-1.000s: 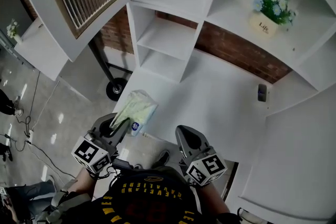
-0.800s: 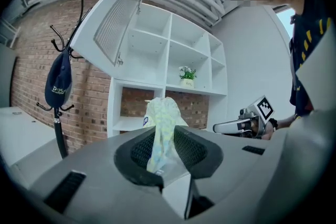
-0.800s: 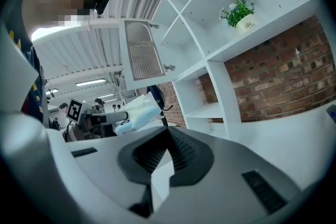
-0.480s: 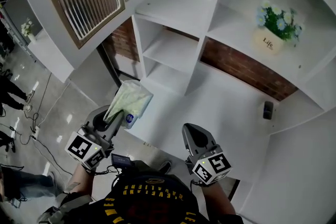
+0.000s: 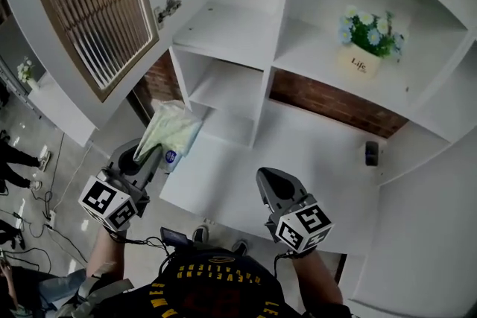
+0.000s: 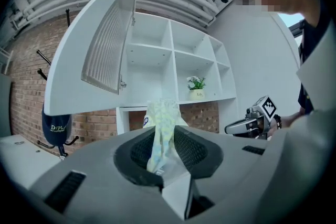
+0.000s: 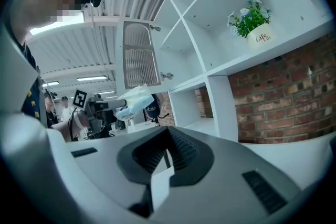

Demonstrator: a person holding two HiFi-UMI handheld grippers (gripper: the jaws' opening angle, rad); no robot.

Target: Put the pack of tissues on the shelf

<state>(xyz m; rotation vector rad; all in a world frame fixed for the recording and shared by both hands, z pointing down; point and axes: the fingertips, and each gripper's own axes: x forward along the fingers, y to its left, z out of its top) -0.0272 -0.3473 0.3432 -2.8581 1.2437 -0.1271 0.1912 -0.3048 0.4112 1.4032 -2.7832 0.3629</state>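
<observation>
As the person stands before the white shelf unit (image 5: 261,97): both hand-held grippers are raised in front of it, well apart.
Left hand-held gripper (image 5: 149,156): clamped on one end of the pack of tissues (image 5: 173,132); its own view shows the wrapper pinched between the two jaws.
Pack of tissues: in the air, sticking out ahead of the left jaws; pale green-and-white wrapper with a small blue mark; just beside the left edge of the shelf unit, below the open door, resting on no shelf.
Right hand-held gripper (image 5: 272,182): jaws together with nothing between them, over the front of the desk (image 5: 298,153).
Cabinet door (image 5: 89,18): swung open at upper left, with a slatted panel.
Potted plant (image 5: 365,41): white and blue flowers in a pale pot, standing in an upper right compartment.
Desk: white, below the compartments, with a small dark object (image 5: 371,153) near its right end.
Brick wall (image 5: 335,104): visible behind the desk.
</observation>
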